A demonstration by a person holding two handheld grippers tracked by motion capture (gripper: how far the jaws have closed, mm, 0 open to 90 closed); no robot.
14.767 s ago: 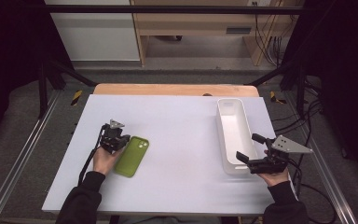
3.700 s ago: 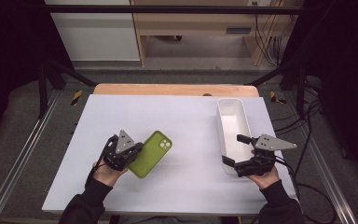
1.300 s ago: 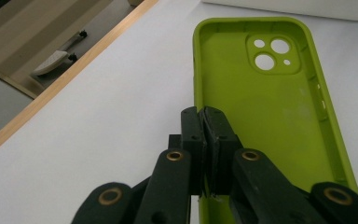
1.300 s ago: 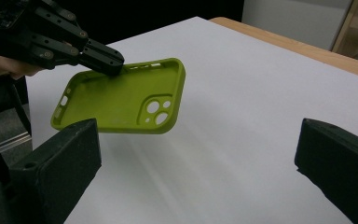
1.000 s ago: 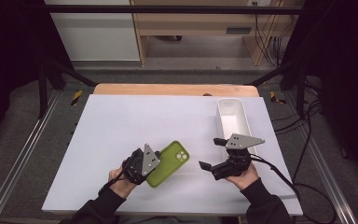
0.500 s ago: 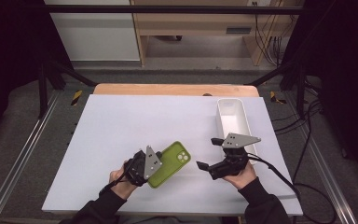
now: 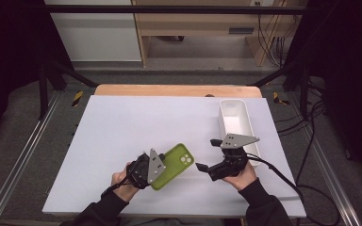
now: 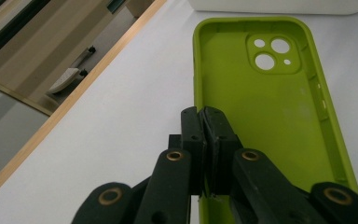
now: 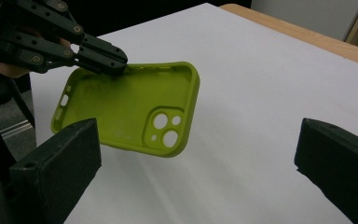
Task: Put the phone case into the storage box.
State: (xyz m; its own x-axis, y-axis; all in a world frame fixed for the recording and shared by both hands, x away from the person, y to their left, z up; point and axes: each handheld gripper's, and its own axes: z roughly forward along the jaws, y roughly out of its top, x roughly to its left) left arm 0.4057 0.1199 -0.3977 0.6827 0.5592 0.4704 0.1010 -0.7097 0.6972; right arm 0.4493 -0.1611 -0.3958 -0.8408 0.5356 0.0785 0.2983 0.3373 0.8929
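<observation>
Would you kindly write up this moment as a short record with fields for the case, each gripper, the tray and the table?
case: green phone case, empty, open side up, camera holes at the far end, lifted off the table
left gripper: shut on the case's side wall
right gripper: jaws wide open, aimed at the case, not touching it
tray: white tray, at the table's right side, nothing seen in it
table: white top, wooden edge at the far side

White table (image 7: 122, 122), white tray (image 7: 235, 123) at its right side
</observation>
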